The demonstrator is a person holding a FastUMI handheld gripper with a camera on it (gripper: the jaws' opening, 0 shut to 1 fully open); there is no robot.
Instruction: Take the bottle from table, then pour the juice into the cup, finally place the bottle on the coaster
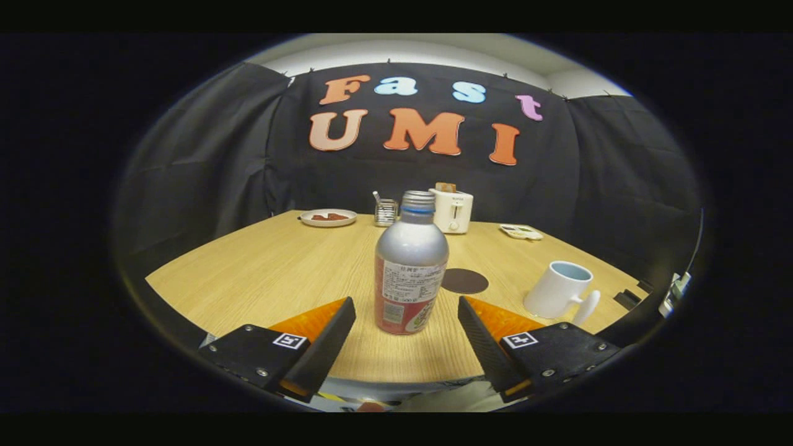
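The bottle point(410, 266) stands upright near the front edge of the table point(260, 272), capped, silver above and with a printed label wrapping its lower half. It sits just ahead of the gripper point(407, 316), lined up with the gap between the two fingers, which are spread wide and touch nothing.

The step in hand looks to be the approach for the pick. To do it well, I would push straight forward until the fingers flank the labelled lower body, keep the bottle centred so neither finger nudges it first, then close on the straight part of the wall, not the tapering shoulder. A grip around mid-height should leave it balanced for tipping later.

Beyond the bottle and a little to its right lies the dark round coaster point(464, 280), flat on the wood. Further right stands the white cup point(559, 290), apparently leaning in this curved view, though that may be lens distortion; its handle points toward the front edge. Both are well apart from the bottle, so nothing blocks the grasp.

Along the far edge are a plate point(328, 217) with something reddish on it, a small wire rack point(385, 212), a white toaster point(451, 210) and a small tray point(521, 231).
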